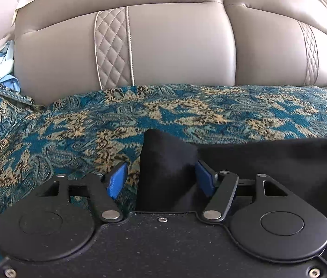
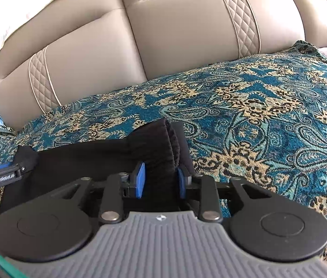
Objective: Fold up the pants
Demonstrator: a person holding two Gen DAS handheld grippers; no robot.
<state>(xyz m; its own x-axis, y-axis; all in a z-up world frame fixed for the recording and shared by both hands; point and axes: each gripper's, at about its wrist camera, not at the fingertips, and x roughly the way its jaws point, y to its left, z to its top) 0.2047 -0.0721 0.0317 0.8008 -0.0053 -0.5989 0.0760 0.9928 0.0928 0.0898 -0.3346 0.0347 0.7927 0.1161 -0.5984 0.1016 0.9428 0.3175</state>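
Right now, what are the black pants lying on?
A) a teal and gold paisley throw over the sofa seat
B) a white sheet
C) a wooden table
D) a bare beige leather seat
A: the black fabric pants lie on the teal and gold paisley throw, which covers the seat below the beige leather sofa backrest.

Left hand-held gripper [image 1: 162, 177] stands with pads apart; right hand-held gripper [image 2: 161, 183] stands narrower, both angled downward.
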